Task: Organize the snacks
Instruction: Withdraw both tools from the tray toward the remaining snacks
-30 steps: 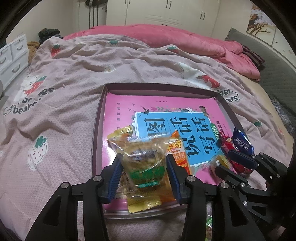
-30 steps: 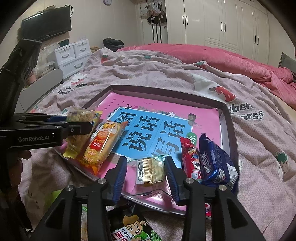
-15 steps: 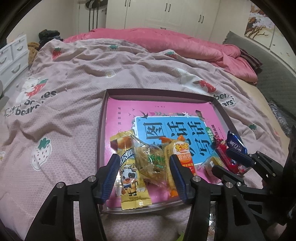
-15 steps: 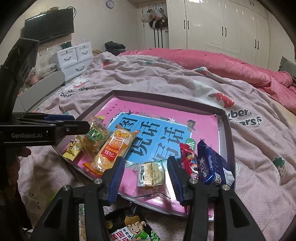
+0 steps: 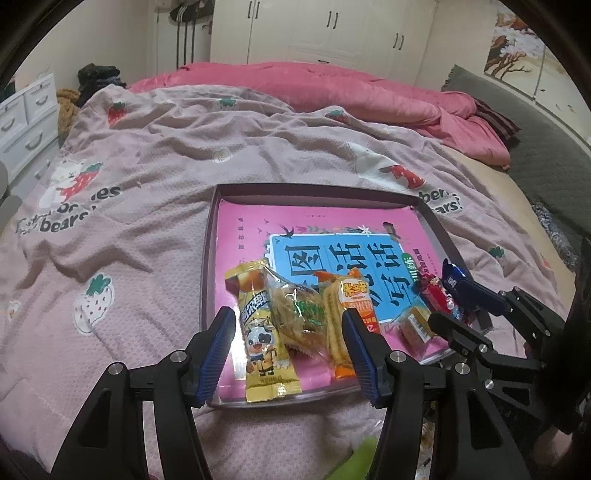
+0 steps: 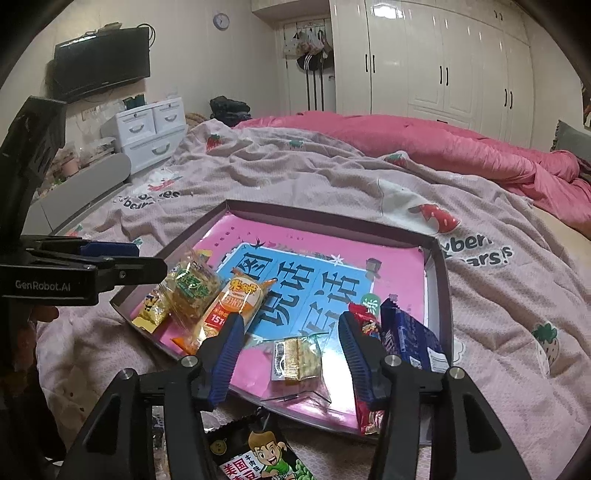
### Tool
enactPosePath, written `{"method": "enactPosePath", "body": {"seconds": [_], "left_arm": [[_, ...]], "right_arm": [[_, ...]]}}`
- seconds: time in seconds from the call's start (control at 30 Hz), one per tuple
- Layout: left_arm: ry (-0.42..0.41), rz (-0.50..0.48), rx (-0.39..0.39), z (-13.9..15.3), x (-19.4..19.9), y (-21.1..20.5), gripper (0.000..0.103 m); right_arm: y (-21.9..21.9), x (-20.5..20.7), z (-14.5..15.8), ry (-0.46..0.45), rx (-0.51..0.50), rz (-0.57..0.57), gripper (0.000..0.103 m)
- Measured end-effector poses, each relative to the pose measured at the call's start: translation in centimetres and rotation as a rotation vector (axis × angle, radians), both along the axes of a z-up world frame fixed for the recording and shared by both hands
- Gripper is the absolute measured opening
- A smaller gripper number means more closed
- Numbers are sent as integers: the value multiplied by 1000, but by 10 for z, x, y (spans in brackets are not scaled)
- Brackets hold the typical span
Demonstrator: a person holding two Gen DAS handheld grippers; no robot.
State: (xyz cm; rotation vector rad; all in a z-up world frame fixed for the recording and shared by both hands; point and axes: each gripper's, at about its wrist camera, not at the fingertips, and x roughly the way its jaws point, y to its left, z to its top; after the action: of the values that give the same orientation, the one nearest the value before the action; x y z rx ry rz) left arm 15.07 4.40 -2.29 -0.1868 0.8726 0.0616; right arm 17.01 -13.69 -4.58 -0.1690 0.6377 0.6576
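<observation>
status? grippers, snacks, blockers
Left gripper open, empty, over the tray's near edge. Right gripper open around the small wafer packet. Snacks lie in the tray. Nothing blocking.

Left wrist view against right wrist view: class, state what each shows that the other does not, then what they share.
Only the left wrist view shows the grey headboard and the wall painting. Only the right wrist view shows the television, the wall clock and a cartoon-boy snack bag lying outside the tray. Both show the tray, the yellow cow-print snack, the orange snack, and both tools open: left tool, right tool.
</observation>
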Motion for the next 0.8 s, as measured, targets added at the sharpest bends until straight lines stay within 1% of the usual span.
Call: {"method": "enactPosePath", "body": {"seconds": [0.13,0.33,0.5,0.53,0.57,0.63,0.8], "left_arm": [[-11,1,8,6,-7,0,62],[-19,-4,19,13,-15,-3,63],[-29,-13,28,20,-22,-7,63],[-31,-15,28,21,-24,-8,63],[-32,-17,28,22,-26,-8,67],[-34,-22,27,24,-29,-9,70],[-32,-35,24,26,-37,-10,70]], "right_arm": [[-4,-3,6,-17,14,-2,56],[-10,-7,13,-32,28,-9,58],[-15,-13,19,-45,42,-11,62],[-16,-15,20,-47,44,-11,62],[-17,-17,21,-50,44,-13,62],[-18,-18,23,-52,45,-11,63],[-22,-22,26,-60,49,-20,63]]}}
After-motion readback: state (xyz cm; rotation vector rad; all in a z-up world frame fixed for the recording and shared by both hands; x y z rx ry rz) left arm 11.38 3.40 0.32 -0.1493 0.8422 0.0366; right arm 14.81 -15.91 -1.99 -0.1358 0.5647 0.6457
